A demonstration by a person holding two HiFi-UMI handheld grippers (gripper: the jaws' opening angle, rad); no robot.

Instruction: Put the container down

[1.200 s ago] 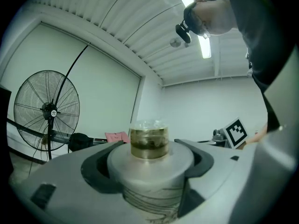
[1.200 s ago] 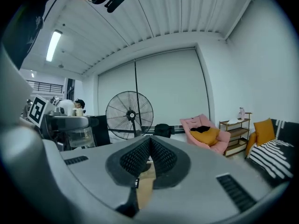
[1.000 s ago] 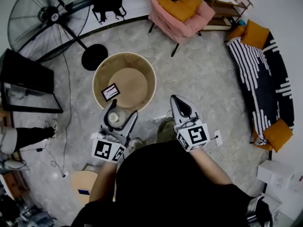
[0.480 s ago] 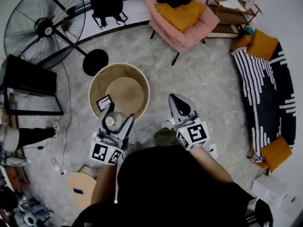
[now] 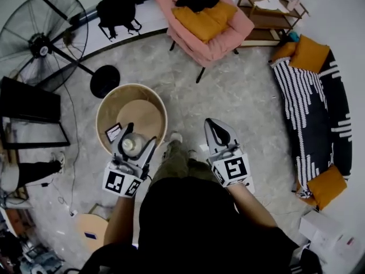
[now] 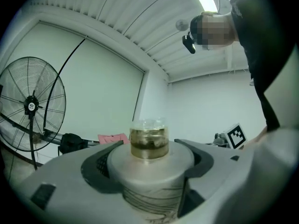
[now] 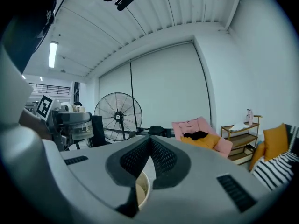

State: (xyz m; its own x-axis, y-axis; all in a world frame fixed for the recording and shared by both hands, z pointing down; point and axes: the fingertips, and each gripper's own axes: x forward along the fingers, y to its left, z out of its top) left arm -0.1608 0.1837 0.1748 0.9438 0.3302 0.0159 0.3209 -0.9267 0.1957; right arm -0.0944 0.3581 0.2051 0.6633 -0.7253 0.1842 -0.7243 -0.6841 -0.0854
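Tub's slid left and nearer in the head view since 1 s ago, and an olive-trousered leg (image 5: 178,160) with a white shoe now steps out between the 2 grippers.

Left gripper (image 5: 141,135) is clamped on the container (image 5: 132,145), jaws wide around its body. The left forearm reaches forward and the marker cube faces up. Earlier the container sat just short of the tub's near rim; now it hangs over that rim, inside the tub's outline and not set down.

Container is a pale cylinder with thin dark scribbled lines on its side, a flat round lid, and a clear stubby knob on top (amber stuff inside the knob).

Round tub (image 5: 102,104) is tan and wood-look, with a raised wall and a smooth lighter floor. A small card with a black square (image 5: 113,133) lies just left of the container.

Right gripper (image 5: 217,131) has ribbed dark pads touching at the tips and nothing held. It's level with the left one, pointing forward over grey marbled floor.
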